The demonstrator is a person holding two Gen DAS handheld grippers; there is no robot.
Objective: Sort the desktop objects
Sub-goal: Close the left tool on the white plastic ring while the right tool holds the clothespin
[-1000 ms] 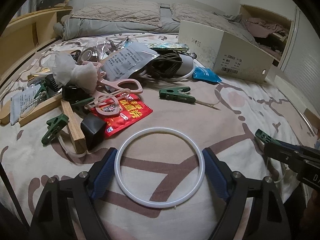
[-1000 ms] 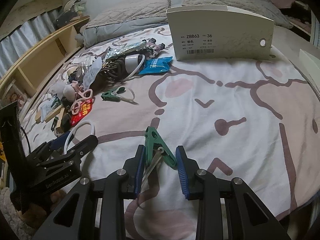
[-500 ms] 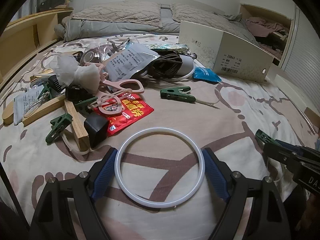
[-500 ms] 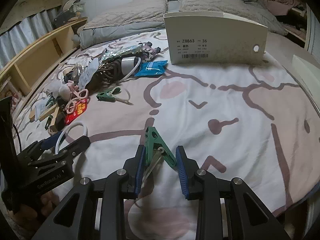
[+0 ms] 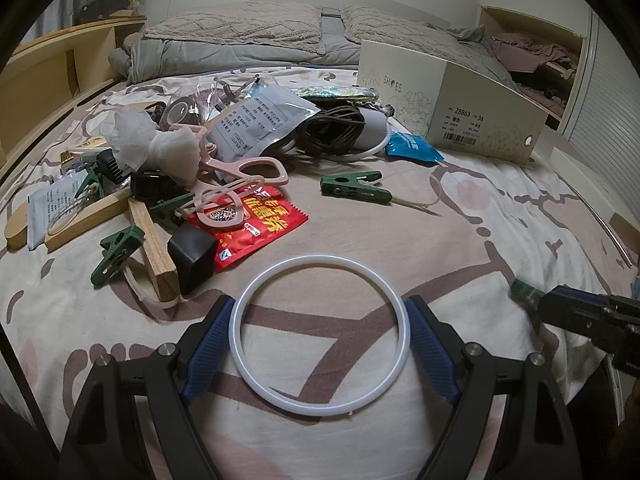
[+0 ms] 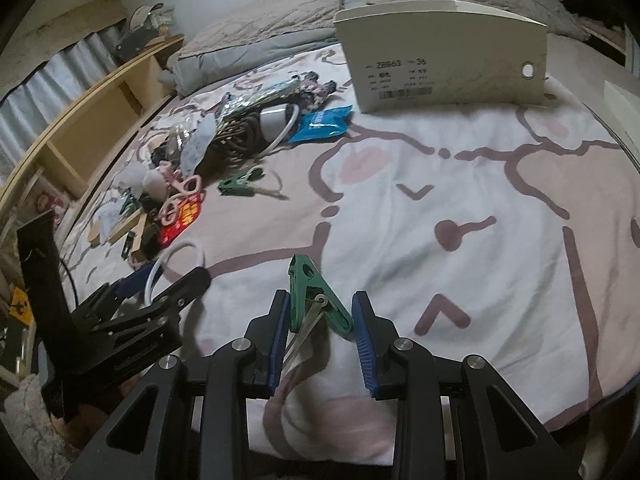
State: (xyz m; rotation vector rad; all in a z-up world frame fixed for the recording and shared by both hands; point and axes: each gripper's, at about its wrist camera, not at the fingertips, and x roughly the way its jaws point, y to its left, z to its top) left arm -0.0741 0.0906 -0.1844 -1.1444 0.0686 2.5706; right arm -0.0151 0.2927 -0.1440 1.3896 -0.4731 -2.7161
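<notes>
My left gripper [image 5: 320, 336] is shut on a white ring [image 5: 256, 296], which sits wide between its blue pads just above the bedspread. The ring also shows in the right wrist view [image 6: 196, 250]. My right gripper [image 6: 320, 320] is shut on a green clothes peg [image 6: 308, 288], its tip pointing away from me. That peg's tip shows at the right edge of the left wrist view [image 5: 524, 290]. A pile of mixed objects [image 5: 192, 160] lies at the left of the bed.
A white shoe box [image 5: 452, 108] stands at the back right. Another green peg [image 5: 354, 188] lies mid-bed, with a red packet [image 5: 256, 224], pink scissors [image 5: 240, 176], a black block [image 5: 192, 252] and wooden pieces [image 5: 152, 248]. A wooden shelf [image 6: 100, 112] runs along the left.
Both grippers have lifted slightly and kept hold of their objects. The right gripper's view has shifted a little to the right.
</notes>
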